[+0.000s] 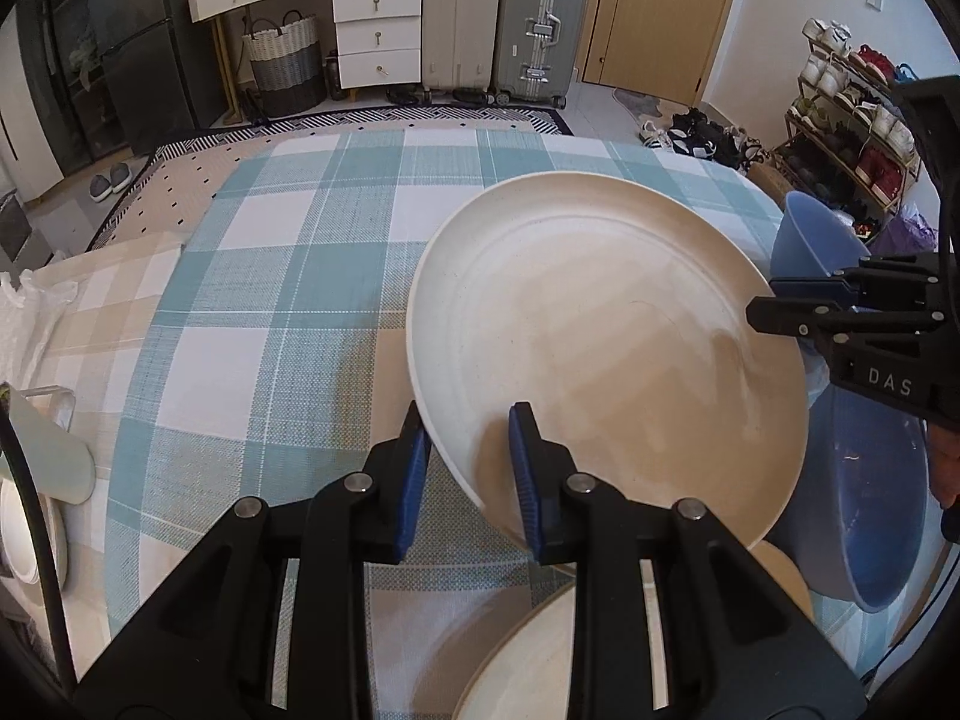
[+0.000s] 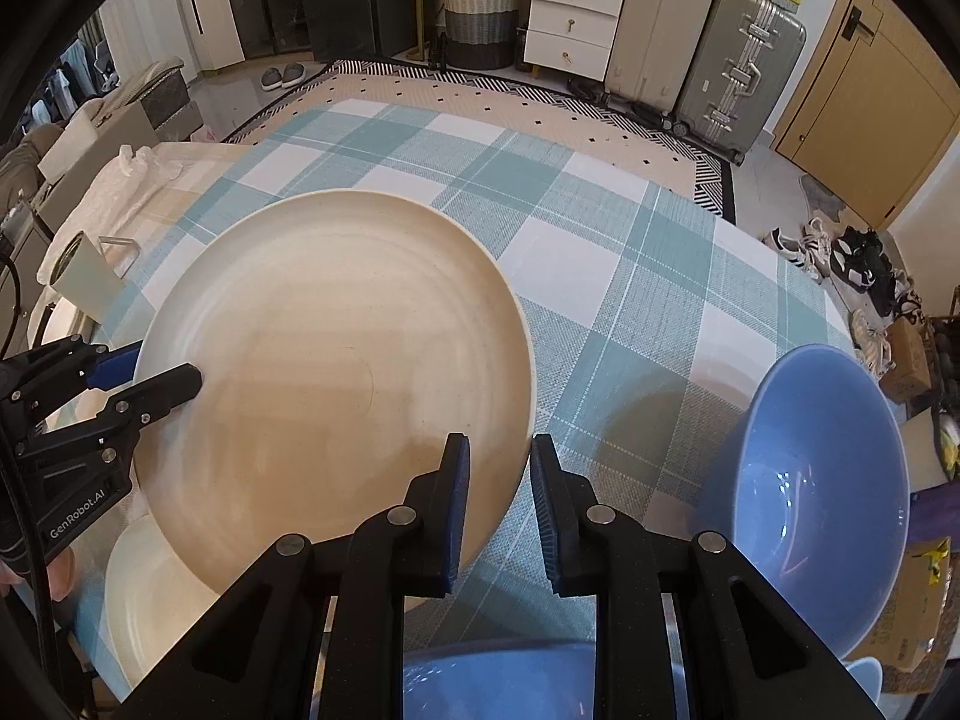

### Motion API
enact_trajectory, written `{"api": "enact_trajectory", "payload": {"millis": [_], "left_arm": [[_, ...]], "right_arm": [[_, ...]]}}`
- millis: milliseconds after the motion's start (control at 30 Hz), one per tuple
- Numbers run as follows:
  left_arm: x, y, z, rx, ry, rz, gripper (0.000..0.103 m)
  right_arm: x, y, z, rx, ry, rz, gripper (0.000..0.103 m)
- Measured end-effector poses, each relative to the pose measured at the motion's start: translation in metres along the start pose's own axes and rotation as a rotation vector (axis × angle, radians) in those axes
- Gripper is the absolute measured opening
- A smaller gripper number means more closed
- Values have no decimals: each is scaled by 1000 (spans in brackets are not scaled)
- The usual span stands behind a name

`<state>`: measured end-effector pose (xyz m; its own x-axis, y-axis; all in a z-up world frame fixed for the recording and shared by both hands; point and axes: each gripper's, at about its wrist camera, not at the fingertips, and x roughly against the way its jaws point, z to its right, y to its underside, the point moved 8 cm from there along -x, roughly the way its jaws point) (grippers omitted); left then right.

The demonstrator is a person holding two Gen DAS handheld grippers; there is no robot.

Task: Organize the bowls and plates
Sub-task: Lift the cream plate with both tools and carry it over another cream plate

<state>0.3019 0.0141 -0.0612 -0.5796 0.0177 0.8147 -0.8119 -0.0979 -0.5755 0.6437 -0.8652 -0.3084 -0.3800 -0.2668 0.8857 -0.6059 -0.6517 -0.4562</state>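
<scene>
Plate (image 1: 606, 324) hangs lifted, each gripper clamped on its rim: left gripper (image 1: 471, 468) at seven o'clock, right gripper (image 2: 501, 492) at five; next, stacking it on the lower plate (image 2: 156, 588).

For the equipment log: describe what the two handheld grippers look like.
Both the left gripper and the right gripper are matte black angular linkages with silver pivot pins and ribbed blue fingers. White lettering marks their bodies. A black cable runs beside the left one.

Lower cream plate (image 1: 528, 660) mostly hidden under claw, cut by frame edge.
</scene>
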Motion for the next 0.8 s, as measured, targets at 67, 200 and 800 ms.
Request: {"api": "enact_trajectory", "payload": {"millis": [67,200,800], "left_arm": [[10,1,1,-1,-1,13,23],[31,5,4,-7,0,36,23],[126,40,21,-34,-3,129,23]], "right_arm": [[8,2,-2,2,4,12,21],[28,7,-8,-2,5,41,21],[108,49,-38,8,31,132,21]]}}
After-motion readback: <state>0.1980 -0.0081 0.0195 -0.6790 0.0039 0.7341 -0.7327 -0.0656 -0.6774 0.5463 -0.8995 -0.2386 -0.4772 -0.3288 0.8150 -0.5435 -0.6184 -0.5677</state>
